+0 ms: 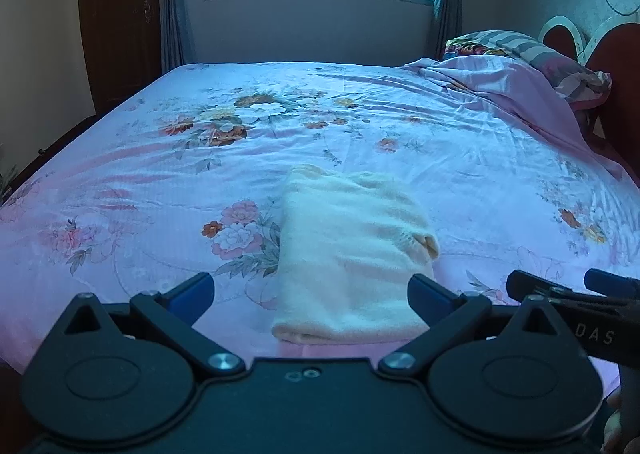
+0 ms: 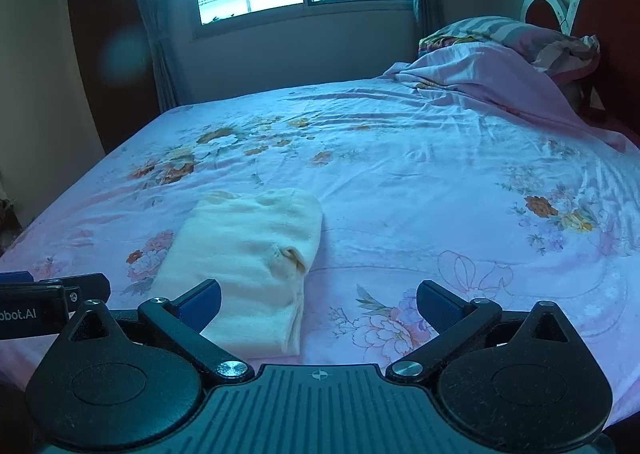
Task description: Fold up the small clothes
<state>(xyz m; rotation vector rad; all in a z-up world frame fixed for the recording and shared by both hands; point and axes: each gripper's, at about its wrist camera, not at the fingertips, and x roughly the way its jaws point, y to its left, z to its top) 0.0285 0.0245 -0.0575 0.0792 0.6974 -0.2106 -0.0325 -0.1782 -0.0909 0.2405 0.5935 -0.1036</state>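
Cream-coloured knit fabric, a small garment [image 1: 352,250] folded into a thick oblong bundle, is lying on the bed [image 1: 460,158] near its front edge, on a pink and lilac sheet printed with flowers. In the left wrist view the left gripper [image 1: 311,292] is hovering just in front of the bundle's near end, its two blue-padded fingers [image 1: 192,292] spreading wide apart and gripping nothing; the garment's near end is showing in the gap between them, closer to the right-hand finger. The bundle is running away from the camera toward the middle of the bed, with a small hole or opening showing on its right flank.

In the right wrist view the right gripper [image 2: 319,300] is likewise standing wide apart and empty, hanging over bare floral sheet just to the right of the garment [image 2: 248,254]. Its left-hand finger [image 2: 202,302] is overlapping the bundle's near portion in the picture, though whether it is touching the cloth cannot be told. The folded layers are showing along the garment's right edge.

Each gripper is appearing at the edge of the other's view, the two sitting side by side. A crumpled pink cover [image 2: 500,74] and a striped pillow [image 1: 536,50] are lying at the headboard end, well apart from the garment.
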